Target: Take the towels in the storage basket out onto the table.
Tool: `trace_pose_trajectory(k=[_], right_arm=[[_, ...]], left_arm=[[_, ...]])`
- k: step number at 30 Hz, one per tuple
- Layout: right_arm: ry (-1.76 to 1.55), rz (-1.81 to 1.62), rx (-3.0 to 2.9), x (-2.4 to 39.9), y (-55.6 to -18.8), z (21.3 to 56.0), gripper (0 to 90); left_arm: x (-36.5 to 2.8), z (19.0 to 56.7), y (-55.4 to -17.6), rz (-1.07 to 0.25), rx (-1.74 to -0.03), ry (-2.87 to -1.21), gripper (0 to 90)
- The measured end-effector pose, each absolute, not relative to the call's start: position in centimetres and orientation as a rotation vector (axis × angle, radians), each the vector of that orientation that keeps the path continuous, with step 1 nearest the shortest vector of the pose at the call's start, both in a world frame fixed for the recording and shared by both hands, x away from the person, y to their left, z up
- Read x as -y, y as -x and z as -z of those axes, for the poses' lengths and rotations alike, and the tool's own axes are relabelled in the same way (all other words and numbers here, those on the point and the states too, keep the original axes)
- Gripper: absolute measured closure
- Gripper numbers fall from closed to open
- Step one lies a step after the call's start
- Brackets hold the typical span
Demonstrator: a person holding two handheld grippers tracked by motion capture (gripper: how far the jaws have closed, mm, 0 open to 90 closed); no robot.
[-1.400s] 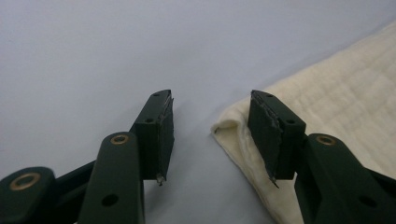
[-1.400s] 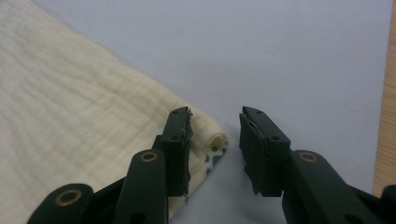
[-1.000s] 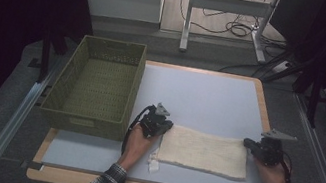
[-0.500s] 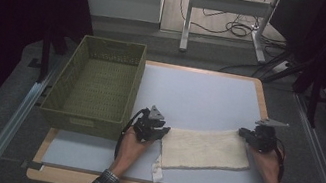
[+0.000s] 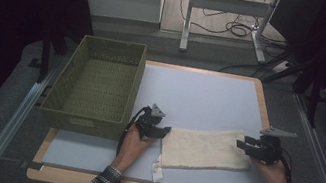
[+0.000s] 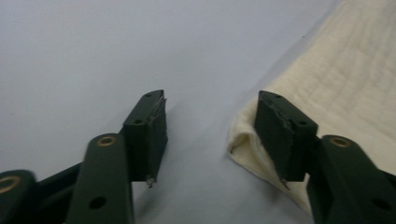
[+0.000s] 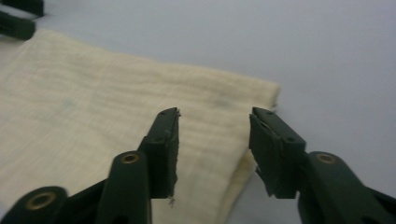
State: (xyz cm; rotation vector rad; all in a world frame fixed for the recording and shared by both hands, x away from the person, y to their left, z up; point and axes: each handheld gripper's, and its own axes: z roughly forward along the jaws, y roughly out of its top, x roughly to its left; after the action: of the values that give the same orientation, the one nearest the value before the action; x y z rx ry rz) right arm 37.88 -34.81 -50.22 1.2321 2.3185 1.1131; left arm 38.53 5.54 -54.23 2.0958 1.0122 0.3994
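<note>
A cream, folded cloth [image 5: 204,149] with a quilted weave lies flat on the pale surface [image 5: 200,98], right of a green basket [image 5: 96,85]. The left hand-held gripper [image 6: 210,135] and right hand-held gripper [image 7: 212,144] have just been opening; both stand spread at the cloth's ends, pinching nothing. The left gripper view shows a rolled hem; the high view shows a small tag at the corner.

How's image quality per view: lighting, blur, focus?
High view: lit table, surroundings nearly black, cloth sharp. Left gripper view: left tool in focus with slight blur at the near edge, cloth soft, even light, faint shadow under the jaws. Right gripper view: right tool crisp, far cloth soft.
</note>
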Motion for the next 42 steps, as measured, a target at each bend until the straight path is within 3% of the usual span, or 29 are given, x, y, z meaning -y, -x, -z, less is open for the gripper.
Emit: trace_pose_trajectory(k=[3,11,32,42], right_arm=[[-1.213,-1.116,-2.357,34.0,-36.6,50.5,42.3],[-1.120,-1.106,-2.431,31.6,-34.7,51.1,35.8],[-0.876,-1.210,-2.632,22.2,-31.7,52.1,41.5],[-0.737,-1.244,-2.729,16.7,-30.6,52.3,51.2]], left_arm=[[-5.7,54.3,-38.7,-0.380,-1.029,-2.085,38.7],[-5.8,54.3,-38.7,-0.377,-1.025,-2.083,38.5],[-5.8,54.3,-38.7,-0.378,-1.020,-2.089,38.5],[-5.8,54.4,-38.7,-0.374,-1.025,-2.086,38.5]])
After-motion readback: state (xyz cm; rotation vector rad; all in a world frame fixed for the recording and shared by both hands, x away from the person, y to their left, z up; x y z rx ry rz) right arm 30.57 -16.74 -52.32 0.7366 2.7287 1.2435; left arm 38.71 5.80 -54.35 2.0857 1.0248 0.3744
